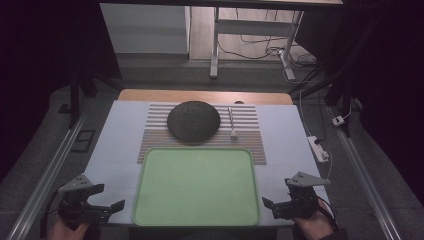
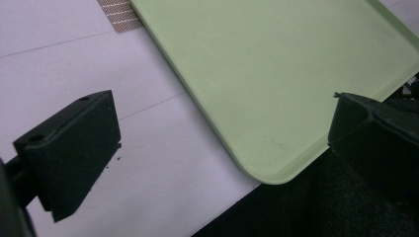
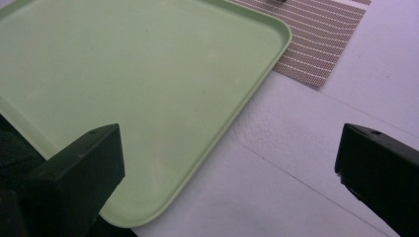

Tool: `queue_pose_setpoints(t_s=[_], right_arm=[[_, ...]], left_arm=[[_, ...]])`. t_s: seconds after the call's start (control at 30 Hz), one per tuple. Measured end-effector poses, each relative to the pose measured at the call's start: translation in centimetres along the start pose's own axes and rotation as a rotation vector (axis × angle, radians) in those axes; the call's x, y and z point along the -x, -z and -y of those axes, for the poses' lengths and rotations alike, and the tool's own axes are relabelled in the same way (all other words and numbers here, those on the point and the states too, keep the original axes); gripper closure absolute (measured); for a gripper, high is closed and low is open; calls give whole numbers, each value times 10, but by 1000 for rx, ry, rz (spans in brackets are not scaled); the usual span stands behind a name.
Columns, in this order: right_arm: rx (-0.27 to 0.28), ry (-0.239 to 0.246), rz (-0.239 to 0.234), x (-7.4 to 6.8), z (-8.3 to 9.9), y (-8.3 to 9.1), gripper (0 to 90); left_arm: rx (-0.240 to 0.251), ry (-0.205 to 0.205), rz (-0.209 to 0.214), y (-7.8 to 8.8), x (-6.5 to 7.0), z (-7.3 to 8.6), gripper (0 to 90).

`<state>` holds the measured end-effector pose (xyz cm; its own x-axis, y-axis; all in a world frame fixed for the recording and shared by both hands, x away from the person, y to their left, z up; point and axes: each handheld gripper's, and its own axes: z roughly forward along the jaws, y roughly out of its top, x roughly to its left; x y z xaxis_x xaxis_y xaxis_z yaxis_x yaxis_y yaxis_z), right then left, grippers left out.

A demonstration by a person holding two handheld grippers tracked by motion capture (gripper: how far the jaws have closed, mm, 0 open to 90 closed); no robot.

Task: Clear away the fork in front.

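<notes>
A pale green tray lies empty at the table's near edge, between my two grippers. Behind it a dark round plate sits on a striped mat, with a small light spoon to its right. My left gripper hovers at the tray's near left corner, open and holding nothing. My right gripper hovers at the tray's near right corner, also open and holding nothing. Both sets of jaws stand wide apart in the gripper views.
The white table top ends in a wooden strip at the back. A white power strip with cables lies off the right edge. Metal rails run along both sides. Desk legs stand beyond the table.
</notes>
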<state>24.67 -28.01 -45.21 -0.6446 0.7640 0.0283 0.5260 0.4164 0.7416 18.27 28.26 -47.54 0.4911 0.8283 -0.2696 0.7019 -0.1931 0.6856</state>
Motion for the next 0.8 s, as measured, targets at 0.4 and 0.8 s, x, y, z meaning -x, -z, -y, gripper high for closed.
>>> queue_pose_setpoints(t_s=[0.4, 0.8], right_arm=[[12, 20, -18, 4, -5, -7, 0], [-24, 3, -25, 7, -18, -21, 0]], left_arm=[[-4, -1, 2, -1, 0, 0, 1], [-9, -1, 0, -1, 0, 0, 1]])
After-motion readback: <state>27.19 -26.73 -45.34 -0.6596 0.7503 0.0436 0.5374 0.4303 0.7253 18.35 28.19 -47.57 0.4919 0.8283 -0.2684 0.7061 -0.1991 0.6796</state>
